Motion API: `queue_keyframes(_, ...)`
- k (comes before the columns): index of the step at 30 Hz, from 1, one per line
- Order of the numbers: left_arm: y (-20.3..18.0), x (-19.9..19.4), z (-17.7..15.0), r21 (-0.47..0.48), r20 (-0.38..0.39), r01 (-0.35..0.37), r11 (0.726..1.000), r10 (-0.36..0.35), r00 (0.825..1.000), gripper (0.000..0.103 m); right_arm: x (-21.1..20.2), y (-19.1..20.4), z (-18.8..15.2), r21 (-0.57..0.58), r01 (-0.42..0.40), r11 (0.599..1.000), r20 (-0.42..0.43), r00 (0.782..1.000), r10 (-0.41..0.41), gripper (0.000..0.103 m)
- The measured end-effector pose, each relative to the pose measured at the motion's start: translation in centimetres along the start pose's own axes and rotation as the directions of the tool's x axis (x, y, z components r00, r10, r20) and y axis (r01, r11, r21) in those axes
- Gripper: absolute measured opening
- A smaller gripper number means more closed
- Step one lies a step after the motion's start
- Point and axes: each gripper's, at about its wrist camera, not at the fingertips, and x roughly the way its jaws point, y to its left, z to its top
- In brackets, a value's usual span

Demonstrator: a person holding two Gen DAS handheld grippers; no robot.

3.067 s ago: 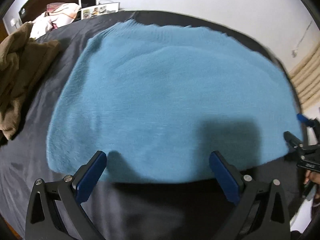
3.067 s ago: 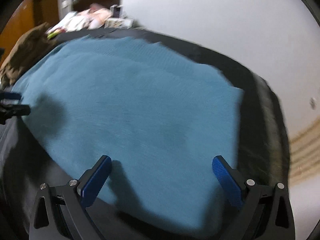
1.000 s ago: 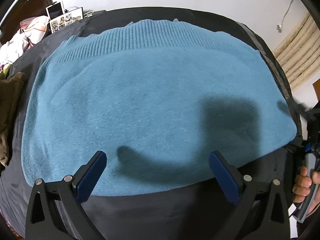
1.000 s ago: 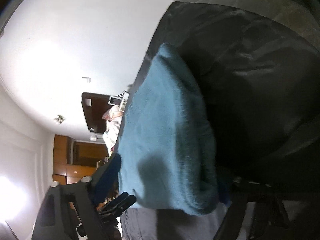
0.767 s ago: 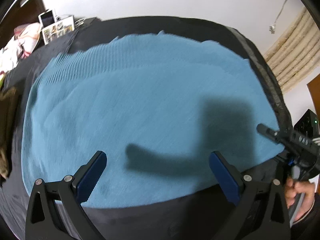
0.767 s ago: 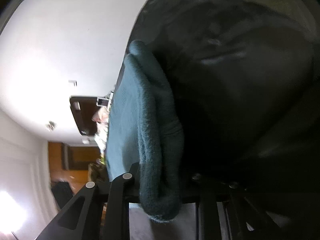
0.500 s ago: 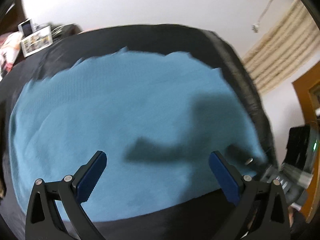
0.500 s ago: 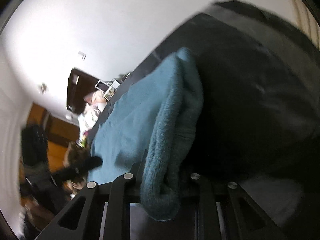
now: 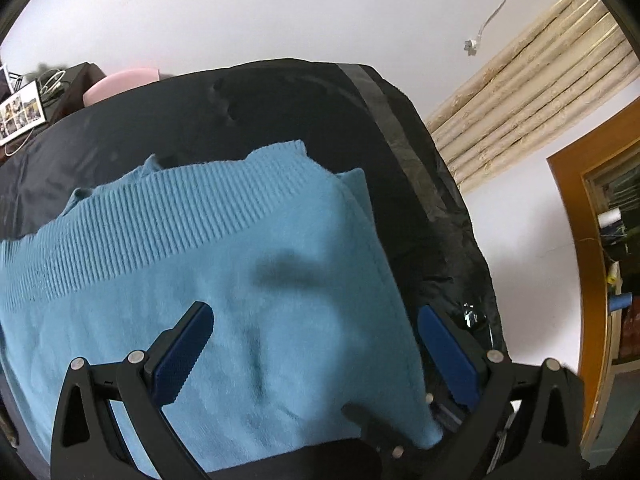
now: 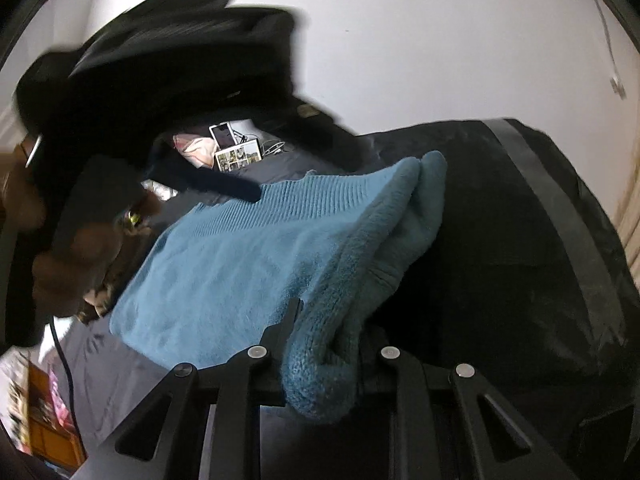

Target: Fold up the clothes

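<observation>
While a blue knitted sweater (image 9: 224, 280) lies spread on a dark bed cover (image 9: 304, 120), a fold is judged to be in hand, with the garment's near right corner already taken up. On the left of the left wrist view, the ribbed hem is seen running along the far edge of the cloth, and the left gripper (image 9: 316, 344) is held wide open over the sweater's right half, its blue pads standing apart with one over the knit and the other just past its right edge; nothing is gripped by it. Further right, beside that edge, part of the right gripper can be made out at the near corner. In the right wrist view, the right gripper (image 10: 326, 344) is seen closed tight on a thick bunched roll of the sweater, which is drawn up from the cover where it is pinched. A second corner or edge is judged to be needed by the open left gripper, so that the lifted side can be carried across evenly. How many folds the sweater already bears cannot be told.
</observation>
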Motion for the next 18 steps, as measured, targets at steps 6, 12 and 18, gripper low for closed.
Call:
queue_keyframes(6,-1.0,1.0,1.2,0.042,-0.043,-0.039,0.998,0.041,0.998,0.103,-0.2,2.0,-0.1,-0.151,0.051,0.987,0.020,0.999,-0.048,0.023)
queue_keyframes(12,-1.4,1.2,1.8,0.079,-0.058,-0.104,0.991,0.109,0.992,0.103,0.2,4.3,-0.4,-0.282,0.092,0.955,0.036,0.996,-0.085,0.023)
queue_keyframes(18,-0.5,2.0,2.0,0.055,-0.076,-0.132,0.990,0.136,0.988,0.103,0.5,5.6,-0.9,-0.344,0.098,0.934,0.041,0.995,-0.089,0.023)
